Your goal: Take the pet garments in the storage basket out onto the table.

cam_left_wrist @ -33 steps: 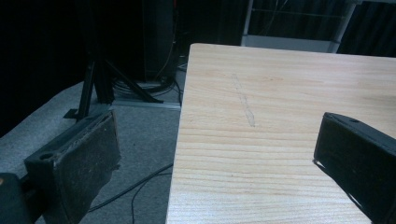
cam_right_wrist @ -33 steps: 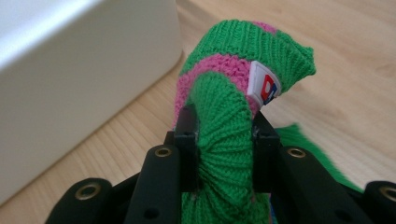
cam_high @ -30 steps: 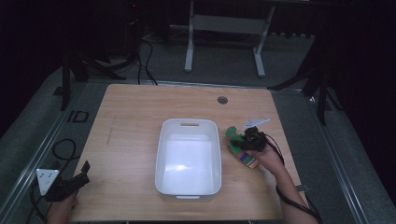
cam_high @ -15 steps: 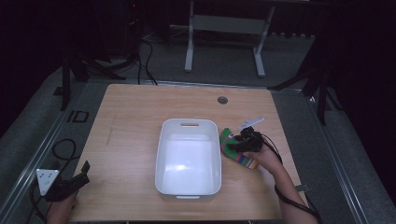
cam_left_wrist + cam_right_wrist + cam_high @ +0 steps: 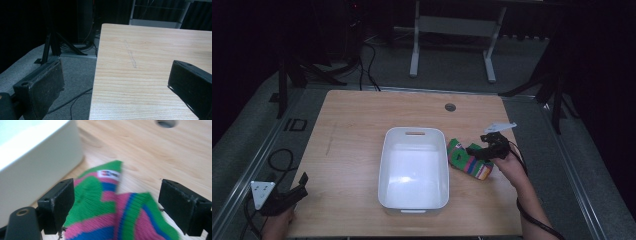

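One wooden tabletop [image 5: 357, 150] carries one white plastic bin [image 5: 413, 170] and one striped sock [image 5: 469, 161]; two hand-held grippers are at work, one per hand. The bin stands near the middle of the tabletop, slightly toward the near edge, with a handle slot in its far rim. The sock, striped green, pink and blue, lies flat on the wood just beside the bin's right wall, between the bin and the tabletop's right edge. One round grommet hole [image 5: 450, 107] sits near the far edge.

The right gripper [image 5: 484, 150] is over the sock in the high view, the right hand [image 5: 511, 162] behind it. The right gripper view gives what the high view cannot: the right gripper [image 5: 116, 205] has its two black jaws spread wide, one on each side of the sock [image 5: 117, 212], low over it and not closed on the fabric. It also shows a small white label at the sock's green cuff and the bin's wall [image 5: 37, 165] close by.

The left gripper [image 5: 287, 196] is held off the tabletop's near left corner, above the grey floor, with its grey three-cornered plate on top. In the left gripper view, the left gripper [image 5: 117, 82] has its jaws wide apart with nothing between them, and a faint pencil-like mark runs across the bare wood near the left edge.
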`<state>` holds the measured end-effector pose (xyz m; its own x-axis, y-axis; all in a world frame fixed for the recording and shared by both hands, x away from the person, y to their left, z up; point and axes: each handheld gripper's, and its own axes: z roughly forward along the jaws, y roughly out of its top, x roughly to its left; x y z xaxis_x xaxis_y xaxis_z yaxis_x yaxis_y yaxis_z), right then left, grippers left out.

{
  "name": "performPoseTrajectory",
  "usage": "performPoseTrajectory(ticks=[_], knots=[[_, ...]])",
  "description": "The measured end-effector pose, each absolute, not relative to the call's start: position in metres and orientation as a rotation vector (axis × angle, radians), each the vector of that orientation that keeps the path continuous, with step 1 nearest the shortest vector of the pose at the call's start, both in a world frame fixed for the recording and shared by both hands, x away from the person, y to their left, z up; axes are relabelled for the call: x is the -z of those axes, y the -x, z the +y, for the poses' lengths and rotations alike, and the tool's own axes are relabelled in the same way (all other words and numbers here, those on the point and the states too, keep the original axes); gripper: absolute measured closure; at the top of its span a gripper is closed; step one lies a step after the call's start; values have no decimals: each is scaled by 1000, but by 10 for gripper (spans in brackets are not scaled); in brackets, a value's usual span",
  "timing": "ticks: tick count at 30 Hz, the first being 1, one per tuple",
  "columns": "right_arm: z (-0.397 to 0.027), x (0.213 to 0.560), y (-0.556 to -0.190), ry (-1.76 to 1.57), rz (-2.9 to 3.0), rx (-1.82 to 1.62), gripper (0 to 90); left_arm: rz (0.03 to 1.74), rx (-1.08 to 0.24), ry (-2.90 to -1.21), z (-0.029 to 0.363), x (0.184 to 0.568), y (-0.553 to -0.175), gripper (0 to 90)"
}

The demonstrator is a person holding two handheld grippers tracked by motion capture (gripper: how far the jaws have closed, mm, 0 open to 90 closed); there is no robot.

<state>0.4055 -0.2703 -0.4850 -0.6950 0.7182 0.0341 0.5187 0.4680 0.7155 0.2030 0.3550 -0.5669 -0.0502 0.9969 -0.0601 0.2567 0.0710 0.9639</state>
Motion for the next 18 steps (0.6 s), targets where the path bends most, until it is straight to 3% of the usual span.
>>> performPoseTrajectory(ticks=[11,18], knots=[[-330,483,-381,-1212,2211,-1141,133,1463,-1061,-1327,355,567,-203,9],[-358,502,-361,-1268,2139,-1106,133,1462,-1064,-1325,354,567,-203,9]])
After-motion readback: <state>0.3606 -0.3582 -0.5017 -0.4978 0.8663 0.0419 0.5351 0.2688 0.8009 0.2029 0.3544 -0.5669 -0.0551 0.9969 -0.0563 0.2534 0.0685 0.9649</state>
